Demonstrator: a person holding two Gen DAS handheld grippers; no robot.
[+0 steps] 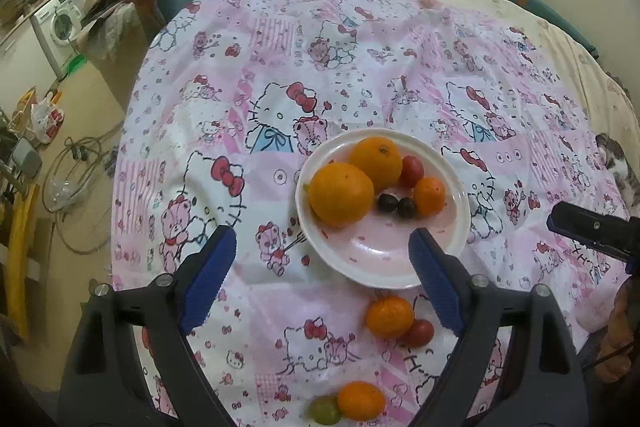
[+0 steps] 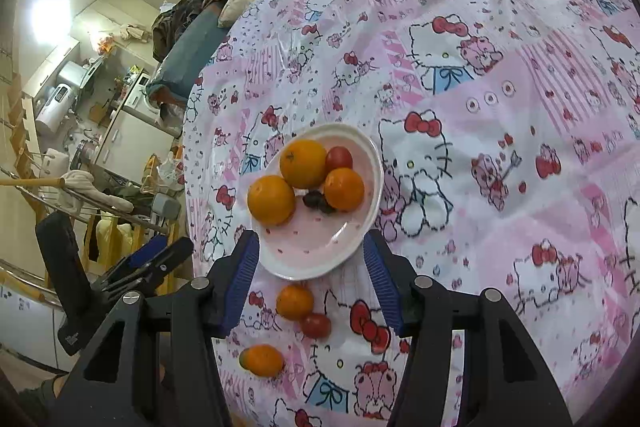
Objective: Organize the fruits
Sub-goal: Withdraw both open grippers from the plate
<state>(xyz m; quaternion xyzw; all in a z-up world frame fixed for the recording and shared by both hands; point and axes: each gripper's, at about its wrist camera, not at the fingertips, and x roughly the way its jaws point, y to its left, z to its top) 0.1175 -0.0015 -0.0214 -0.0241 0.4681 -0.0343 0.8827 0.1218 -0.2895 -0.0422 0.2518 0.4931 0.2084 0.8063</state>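
Nearest the lens, the left hand-held gripper [image 1: 322, 247] is seen with its blue pads spread wide and nothing between them. The right hand-held gripper [image 2: 310, 259] is parted less, approx. half way, and is also empty; in both views only the cloth and the near rim of the plate are framed by the pads.

Just beyond the fingertips the white plate [image 1: 460, 223] is found on the bed, on a pink cartoon-print cloth [image 1: 248, 75]. Two large oranges [image 1: 341, 195], a small orange, a red tomato [image 1: 412, 171] and two dark berries [image 1: 398, 205] are already collected in it.

On the near side of the plate, four fruits are left on the cloth: a small orange [image 1: 389, 317] touching a red tomato [image 1: 418, 333], then, closer to the camera, another small orange [image 1: 360, 401] beside a green fruit [image 1: 325, 410].

The step in hand is judged to be between picks, w/ roughly half of the collecting done. For the next move, one hand-held gripper must be lowered over a loose fruit, prob. the small orange by the rim, closed gently so that the neighbour tomato is not pushed away, and carried to the free part of the plate.
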